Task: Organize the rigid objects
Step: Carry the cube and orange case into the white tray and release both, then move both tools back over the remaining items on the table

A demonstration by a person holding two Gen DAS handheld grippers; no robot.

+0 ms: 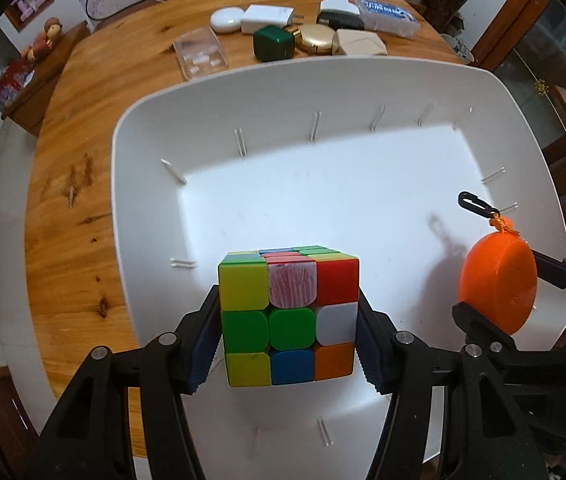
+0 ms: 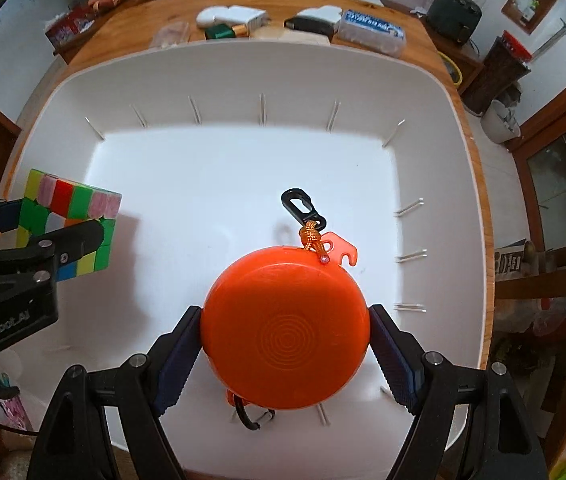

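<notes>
My left gripper (image 1: pixel 288 336) is shut on a multicoloured puzzle cube (image 1: pixel 289 316) and holds it above the floor of a large white bin (image 1: pixel 283 80). My right gripper (image 2: pixel 285 344) is shut on an orange round case (image 2: pixel 285 324) with a black clip (image 2: pixel 301 206) on an orange cord, also held over the bin (image 2: pixel 243 64). In the left wrist view the orange case (image 1: pixel 497 284) is to the right of the cube. In the right wrist view the cube (image 2: pixel 71 224) is at the left, in the left gripper (image 2: pixel 35 236).
The bin stands on a wooden table (image 1: pixel 71 160). Beyond its far rim lie a clear plastic box (image 1: pixel 201 54), a white case (image 1: pixel 226 20), a white charger (image 1: pixel 269 19), a dark green cube (image 1: pixel 274 43), a gold round case (image 1: pixel 317 40) and a clear blue-labelled box (image 1: pixel 387 16).
</notes>
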